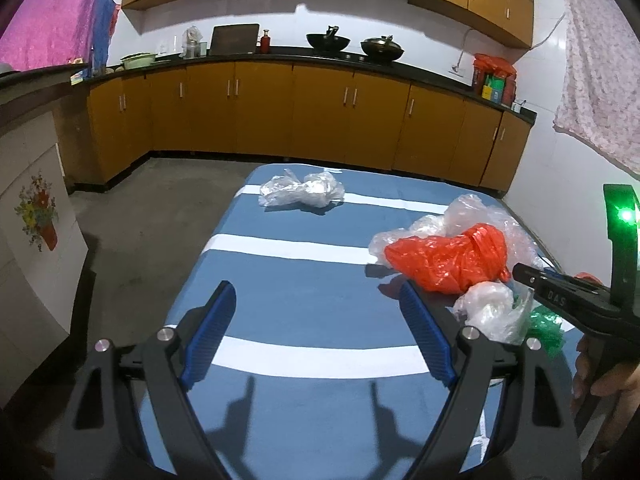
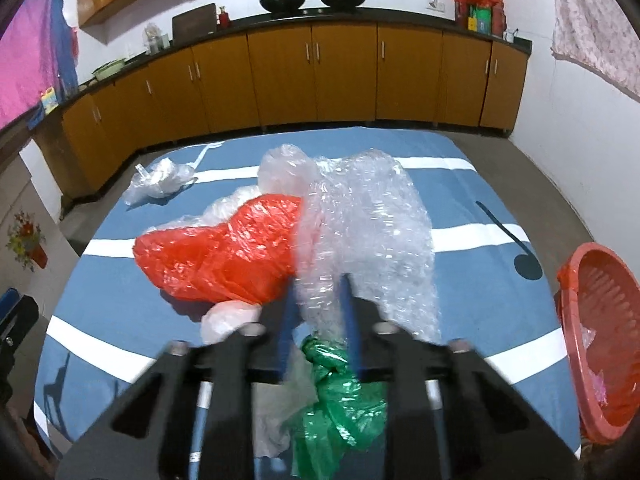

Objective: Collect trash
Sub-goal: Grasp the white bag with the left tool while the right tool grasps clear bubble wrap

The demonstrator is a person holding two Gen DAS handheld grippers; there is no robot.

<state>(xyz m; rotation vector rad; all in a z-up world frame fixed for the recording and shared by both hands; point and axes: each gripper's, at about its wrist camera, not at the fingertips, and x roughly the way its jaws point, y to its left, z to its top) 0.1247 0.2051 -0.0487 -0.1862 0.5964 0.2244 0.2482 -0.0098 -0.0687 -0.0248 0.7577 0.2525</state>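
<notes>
My left gripper (image 1: 316, 308) is open and empty above the blue striped table (image 1: 304, 280). A heap of trash lies to its right: a red plastic bag (image 1: 452, 260), clear bubble wrap (image 1: 480, 212), a clear bag (image 1: 492, 312) and a green bag (image 1: 546, 328). A separate clear bag (image 1: 302, 190) lies at the table's far end. My right gripper (image 2: 318, 288) is shut on the bubble wrap (image 2: 368, 216), with the red bag (image 2: 224, 252) to its left and the green bag (image 2: 340, 396) under it. The right gripper also shows in the left wrist view (image 1: 524, 274).
A red basket (image 2: 600, 340) lined with a red bag stands off the table's right edge. Orange kitchen cabinets (image 1: 320, 116) with a black counter run behind the table. A white cabinet (image 1: 32, 248) stands at the left. A cloth (image 1: 600, 76) hangs at the right.
</notes>
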